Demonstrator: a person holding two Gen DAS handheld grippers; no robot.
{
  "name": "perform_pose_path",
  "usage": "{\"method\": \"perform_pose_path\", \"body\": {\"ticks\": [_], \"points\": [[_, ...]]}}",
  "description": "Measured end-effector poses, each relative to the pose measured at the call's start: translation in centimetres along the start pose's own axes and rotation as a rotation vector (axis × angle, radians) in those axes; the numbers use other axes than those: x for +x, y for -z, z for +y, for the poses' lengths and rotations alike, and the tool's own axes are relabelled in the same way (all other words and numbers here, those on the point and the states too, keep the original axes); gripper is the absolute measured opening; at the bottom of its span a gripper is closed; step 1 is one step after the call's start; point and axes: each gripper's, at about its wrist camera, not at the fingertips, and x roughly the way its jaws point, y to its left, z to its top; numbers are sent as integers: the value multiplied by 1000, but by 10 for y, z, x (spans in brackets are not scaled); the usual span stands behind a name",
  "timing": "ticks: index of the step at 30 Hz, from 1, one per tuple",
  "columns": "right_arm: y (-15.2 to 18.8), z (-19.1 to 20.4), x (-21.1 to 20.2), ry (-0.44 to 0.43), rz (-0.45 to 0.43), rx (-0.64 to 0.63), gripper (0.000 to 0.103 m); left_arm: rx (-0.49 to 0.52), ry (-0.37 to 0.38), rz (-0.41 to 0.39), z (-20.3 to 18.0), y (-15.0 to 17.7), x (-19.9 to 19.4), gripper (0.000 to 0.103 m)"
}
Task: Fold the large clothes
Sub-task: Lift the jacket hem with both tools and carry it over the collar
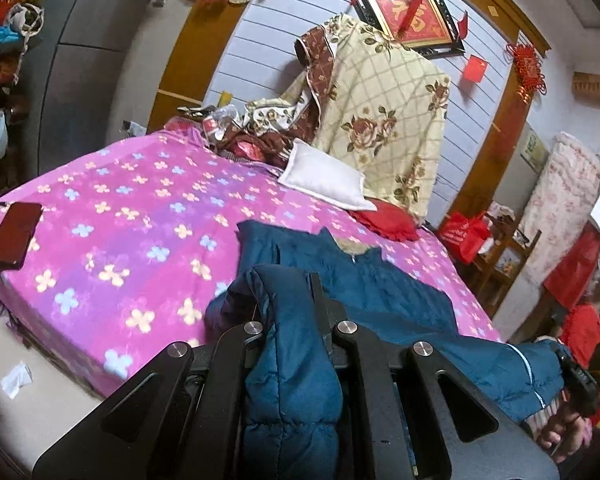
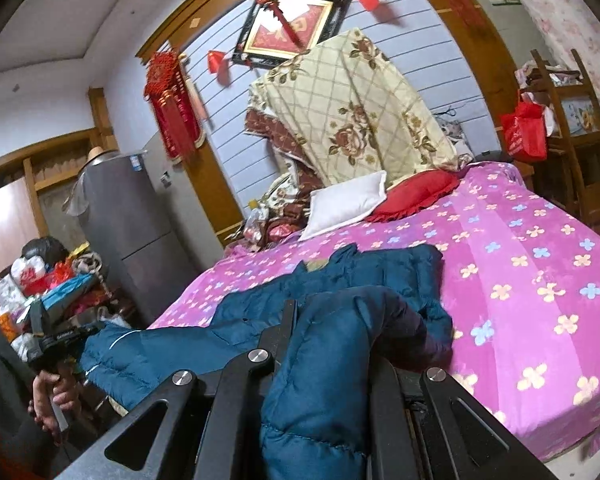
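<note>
Blue padded jacket [image 1: 364, 292] lies spread across the near side of the bed [image 1: 112, 220], over the pink flowered sheet. The left gripper [image 1: 288, 320] is pinched tight on one bunched edge of it, and the right gripper [image 2: 328, 328] is clamped on another thick fold. Behind it, a white pillow [image 2: 346, 204] and red cushion [image 2: 416, 194] sit against the patterned quilt [image 2: 352, 108].

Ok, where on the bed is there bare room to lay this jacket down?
Bare sheet lies between the jacket and the phone, and on the far side of the jacket toward the bed edge. The head end is crowded: white pillow, red cushion, heaped quilt.
</note>
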Motion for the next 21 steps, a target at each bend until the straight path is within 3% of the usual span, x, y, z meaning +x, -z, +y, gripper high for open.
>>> {"method": "perform_pose_path", "body": {"ticks": [9,14,21], "points": [[-36,-8,60,85,-77,5,9,-17,-13,-68,-11,-46,67,6],[-63,-15,99,124,-120,-5,9,39,-42,-110,-24,-72,110,6],[-105,-32,182,206,-96,-41,8,84,-121,-60,-32,-105,208,6]]}}
